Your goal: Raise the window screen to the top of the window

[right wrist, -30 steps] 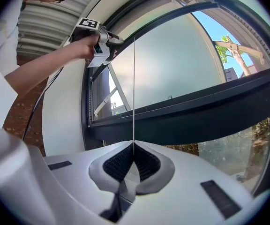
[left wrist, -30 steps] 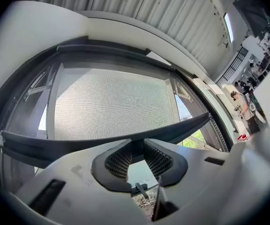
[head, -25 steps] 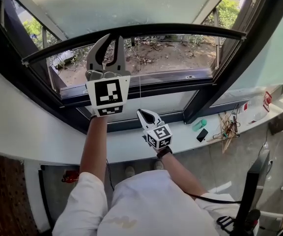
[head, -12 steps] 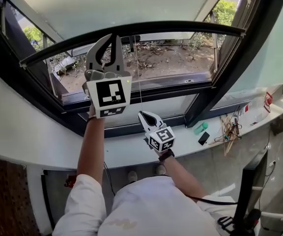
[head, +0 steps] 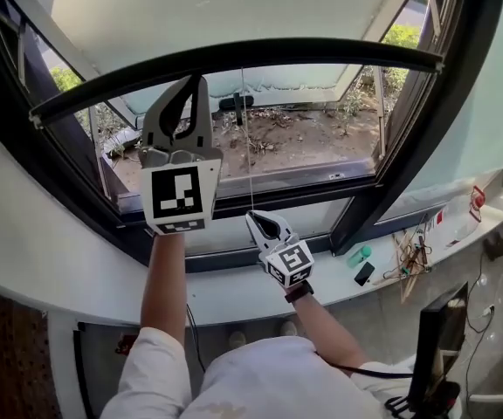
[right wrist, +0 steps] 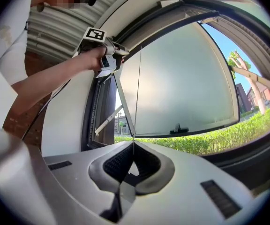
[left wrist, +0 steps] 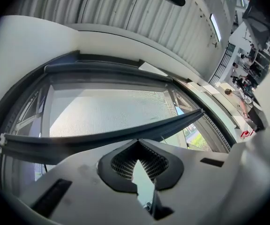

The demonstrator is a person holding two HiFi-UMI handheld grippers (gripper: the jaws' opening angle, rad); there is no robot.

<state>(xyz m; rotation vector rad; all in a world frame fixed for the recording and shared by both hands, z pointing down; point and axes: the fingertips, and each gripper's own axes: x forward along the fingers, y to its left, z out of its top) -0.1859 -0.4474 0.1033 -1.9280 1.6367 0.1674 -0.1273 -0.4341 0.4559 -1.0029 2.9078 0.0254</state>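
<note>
One screen bar [head: 278, 51], horizontal, left-to-right.

left gripper [head: 196, 80]: jaws closed, raised | right gripper [head: 252, 217], cord [head: 248, 147]: raised | screen bar [head: 321, 53]: higher

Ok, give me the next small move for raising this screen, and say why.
Probably lift the left hand-held gripper a little higher: its shut tips sit against the screen's bottom bar, which hangs well below the window's top frame, while the right hand-held gripper is shut on the thin cord.
</note>
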